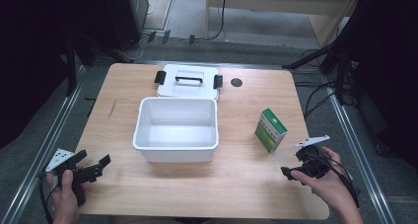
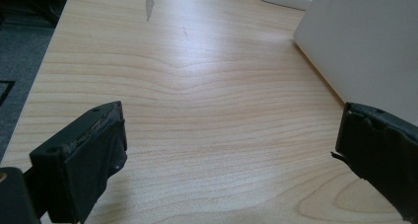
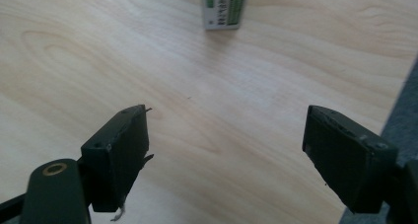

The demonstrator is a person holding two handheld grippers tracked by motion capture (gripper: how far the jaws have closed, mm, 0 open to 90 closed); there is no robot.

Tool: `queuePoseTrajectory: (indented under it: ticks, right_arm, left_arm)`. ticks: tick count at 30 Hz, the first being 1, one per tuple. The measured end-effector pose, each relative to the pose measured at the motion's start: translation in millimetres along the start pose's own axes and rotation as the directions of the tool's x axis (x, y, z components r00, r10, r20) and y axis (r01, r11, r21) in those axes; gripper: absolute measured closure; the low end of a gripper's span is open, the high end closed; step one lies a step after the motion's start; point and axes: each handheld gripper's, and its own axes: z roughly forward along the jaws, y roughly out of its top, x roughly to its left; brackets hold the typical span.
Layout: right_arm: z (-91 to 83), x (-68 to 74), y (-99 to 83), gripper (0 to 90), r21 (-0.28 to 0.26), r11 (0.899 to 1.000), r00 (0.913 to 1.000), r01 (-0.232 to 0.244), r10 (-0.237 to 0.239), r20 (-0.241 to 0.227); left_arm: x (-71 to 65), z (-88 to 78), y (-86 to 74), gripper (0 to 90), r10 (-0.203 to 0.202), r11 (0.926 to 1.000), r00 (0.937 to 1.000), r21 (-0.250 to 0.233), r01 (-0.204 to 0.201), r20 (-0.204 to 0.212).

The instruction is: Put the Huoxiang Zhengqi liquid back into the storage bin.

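Both grippers' fingers [image 3: 116, 155] are spread, pinching nothing. I hold my right gripper [image 3: 224, 155] just short of the box [image 1: 270, 130], right of the bin [image 1: 176, 129], ready to grab.

White tub [image 1: 176, 130], lid [image 1: 187, 81], table [image 1: 236, 174]

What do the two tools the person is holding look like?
Both are black with two chunky, flat-faced jaws. The left tool and the right tool each carry a pale grey three-cornered plate on top, and a black cable trails from each. The jaw pads look scuffed and frayed. The person's forearms are bare, with no sleeves.
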Motion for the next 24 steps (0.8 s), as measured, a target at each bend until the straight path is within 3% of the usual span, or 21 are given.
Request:
queuePoseTrajectory:
  ticks: [2, 6, 8, 11, 17, 24]
  right_arm:
    - [-1.1, 1.6, 5.7, 17.6, 0.051, 0.999, 0.9996, 0.012, -0.010, -0.027]
    - [-3.4, 3.3, 15.7, 17.0, 0.113, 0.993, 0.9998, 0.015, -0.013, -0.016]
    - [-6.7, 4.6, 26.2, 16.7, 0.171, 0.985, 0.9997, 0.016, -0.013, -0.019]
    - [-8.9, 8.9, 36.3, 18.9, 0.217, 0.976, 0.9993, 0.034, -0.030, -0.021]
    - [-11.9, 14.9, 54.4, 19.6, 0.249, 0.967, 0.9991, 0.043, -0.043, -0.005]
    - [-22.7, 21.0, 76.6, 20.6, 0.218, 0.975, 0.9991, 0.041, -0.042, 0.001]
  left_arm:
    - [0.0, -0.1, 0.0, 0.0, 0.001, 1.0000, 1.0000, 0.001, -0.001, 0.000]
    - [-0.1, 0.0, 0.1, 0.0, 0.001, 1.0000, 1.0000, 0.002, -0.001, -0.001]
    - [0.0, 0.0, 0.0, 0.0, 0.001, 1.0000, 1.0000, 0.001, -0.001, 0.000]
    - [0.0, 0.2, 0.1, 0.0, 0.000, 1.0000, 1.0000, 0.002, 0.000, 0.000]
    - [0.0, 0.3, 0.1, 0.0, -0.003, 1.0000, 1.0000, 0.001, 0.003, -0.001]
    - [0.1, 0.5, 0.2, 0.0, -0.003, 1.0000, 1.0000, 0.004, 0.003, 0.000]
